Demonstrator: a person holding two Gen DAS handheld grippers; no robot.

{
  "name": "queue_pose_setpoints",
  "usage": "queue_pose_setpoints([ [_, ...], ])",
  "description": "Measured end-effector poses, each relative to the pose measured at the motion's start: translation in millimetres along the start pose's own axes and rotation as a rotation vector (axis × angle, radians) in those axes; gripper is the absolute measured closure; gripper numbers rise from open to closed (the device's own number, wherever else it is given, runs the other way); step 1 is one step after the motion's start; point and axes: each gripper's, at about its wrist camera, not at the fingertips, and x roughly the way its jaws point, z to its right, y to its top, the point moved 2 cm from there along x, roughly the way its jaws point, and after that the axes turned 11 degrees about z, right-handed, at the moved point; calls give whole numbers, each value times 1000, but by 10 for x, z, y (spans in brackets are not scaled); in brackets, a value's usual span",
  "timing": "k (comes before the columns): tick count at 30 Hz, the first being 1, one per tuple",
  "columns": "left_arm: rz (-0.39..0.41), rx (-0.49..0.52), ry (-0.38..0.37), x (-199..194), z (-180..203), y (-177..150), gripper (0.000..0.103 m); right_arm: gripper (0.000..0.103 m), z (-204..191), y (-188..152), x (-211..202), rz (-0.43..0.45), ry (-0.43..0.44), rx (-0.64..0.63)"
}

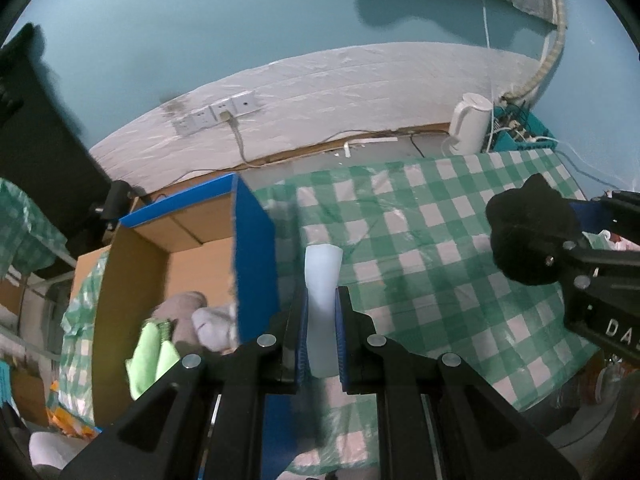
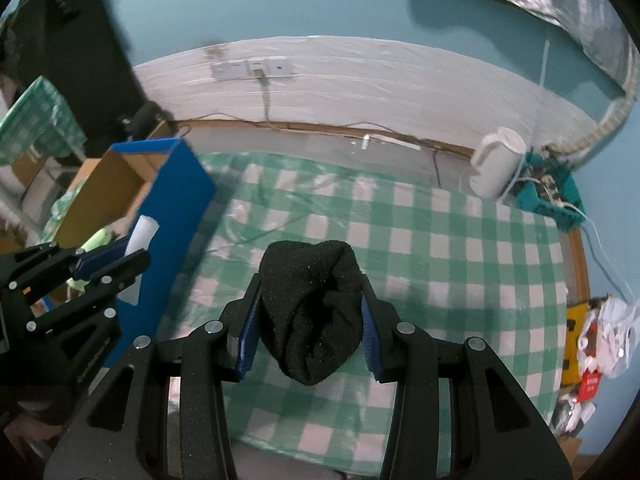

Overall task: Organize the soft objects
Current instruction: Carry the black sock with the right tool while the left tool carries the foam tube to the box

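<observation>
Pale item: a pale blue-white soft piece point(image 1: 322, 312), folded flat, stands upright between the blue pads of the left gripper point(image 1: 322, 332), above the table's checked cover just beside the box wall.
Left gripper: jaws drawn close together and clamped on the pale blue-white soft piece; the piece rises well past the fingertips. In the right wrist view this gripper point(image 2: 120, 258) shows at the left edge, in front of the box.
Dark item: a black knitted fabric bundle point(image 2: 314, 312), crumpled and rounded, sits between the blue pads of the right gripper point(image 2: 310, 320), clear of the table surface.
Right gripper: jaws partly apart and clamped on the black knitted fabric bundle, which bulges above and below the pads. In the left wrist view it point(image 1: 532, 240) enters from the right.
Container: an open cardboard box with blue outer walls point(image 1: 256, 252) stands at the left end of the table.
Box contents: a lime-green cloth point(image 1: 150, 360), a white soft item point(image 1: 212, 326) and a greyish soft item point(image 1: 182, 306) lie inside, close together.
Surface: a green-and-white checked tablecloth point(image 2: 460, 264) covers the table.
Far corner: a white electric kettle point(image 2: 498, 166) stands beside a teal tray of cables point(image 2: 554, 196).
Wall: a row of white sockets point(image 1: 216, 114) on a pale panel, teal wall above.
</observation>
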Motion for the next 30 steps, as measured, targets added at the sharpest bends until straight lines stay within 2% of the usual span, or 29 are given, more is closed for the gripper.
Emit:
queue_pose_setpoints([
  [18, 24, -113, 92, -237, -863, -224, 90, 61, -1026, 168, 93, -3, 90, -129],
  [30, -4, -184, 145, -202, -1384, -445, 90, 61, -1615, 231, 310, -29, 140, -183],
])
